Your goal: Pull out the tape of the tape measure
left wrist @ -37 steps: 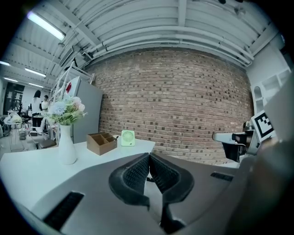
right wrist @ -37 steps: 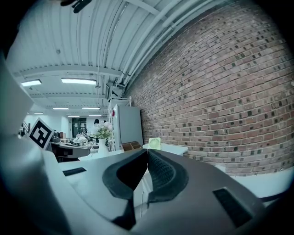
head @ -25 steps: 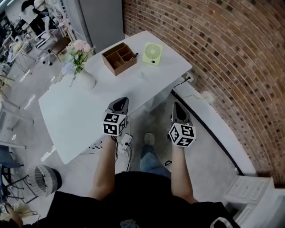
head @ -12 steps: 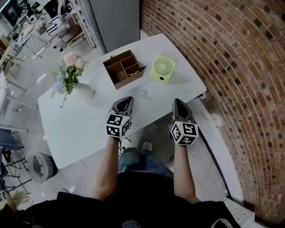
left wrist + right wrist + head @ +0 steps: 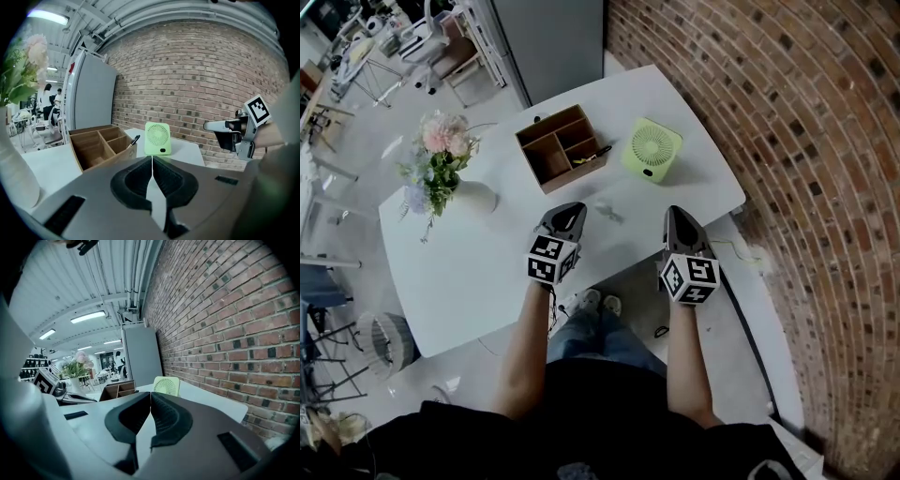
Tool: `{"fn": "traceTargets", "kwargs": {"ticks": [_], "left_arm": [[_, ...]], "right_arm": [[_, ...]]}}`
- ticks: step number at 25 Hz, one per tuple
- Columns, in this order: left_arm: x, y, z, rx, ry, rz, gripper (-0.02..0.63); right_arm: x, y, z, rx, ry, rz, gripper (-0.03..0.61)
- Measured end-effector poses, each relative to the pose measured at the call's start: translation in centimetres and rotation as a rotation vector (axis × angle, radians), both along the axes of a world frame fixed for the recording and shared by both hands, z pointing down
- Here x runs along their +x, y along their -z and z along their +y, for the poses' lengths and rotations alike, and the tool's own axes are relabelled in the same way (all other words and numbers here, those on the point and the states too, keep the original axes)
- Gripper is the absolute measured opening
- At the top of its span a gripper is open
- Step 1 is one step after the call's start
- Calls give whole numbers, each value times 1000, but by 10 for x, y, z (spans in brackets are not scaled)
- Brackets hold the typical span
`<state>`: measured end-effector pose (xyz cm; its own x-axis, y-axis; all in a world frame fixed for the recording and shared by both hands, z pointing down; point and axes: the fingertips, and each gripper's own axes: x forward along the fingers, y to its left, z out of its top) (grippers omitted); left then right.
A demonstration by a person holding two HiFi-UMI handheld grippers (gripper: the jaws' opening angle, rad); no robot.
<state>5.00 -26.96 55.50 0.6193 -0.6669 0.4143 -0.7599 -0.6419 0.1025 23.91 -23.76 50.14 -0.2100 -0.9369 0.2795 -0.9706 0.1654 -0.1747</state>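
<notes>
A small pale object [image 5: 607, 213] lies on the white table [image 5: 469, 262] in the head view, too small to tell whether it is the tape measure. My left gripper [image 5: 572, 207] hovers over the table just left of it, jaws shut on nothing. My right gripper [image 5: 674, 212] is held level with it at the table's near edge, also shut and empty. In the left gripper view the shut left gripper [image 5: 152, 157] points toward the green fan [image 5: 157, 138], with the right gripper [image 5: 208, 125] out to the side. The right gripper view shows its own shut jaws meeting at the right gripper [image 5: 150, 393] tip.
A wooden organiser box [image 5: 561, 147] holding a pen stands at the back of the table, and the green fan [image 5: 652, 150] sits to its right. A vase of flowers [image 5: 441, 169] stands on the left. A brick wall [image 5: 787, 141] runs close along the right.
The person has stepped up to the table and turned to face it. Both grippers, still shut, now reach over its near edge instead of hanging over the floor.
</notes>
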Motion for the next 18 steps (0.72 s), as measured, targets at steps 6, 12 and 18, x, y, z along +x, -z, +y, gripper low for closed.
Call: {"fn": "traceTargets", "kwargs": {"ticks": [6,12,18], "left_arm": [[11,-34,-8,-62,-151,-71,56],[25,-67,-14,-110,-336,-118,140],[35,-81,-20,-129,-486,-148,140]], "right_arm": [[-8,-26,-8,-58,18,3,5],[-16,-53,-9,-118,45,22,5],[-16,-68,-8,-151,45,36,5]]}}
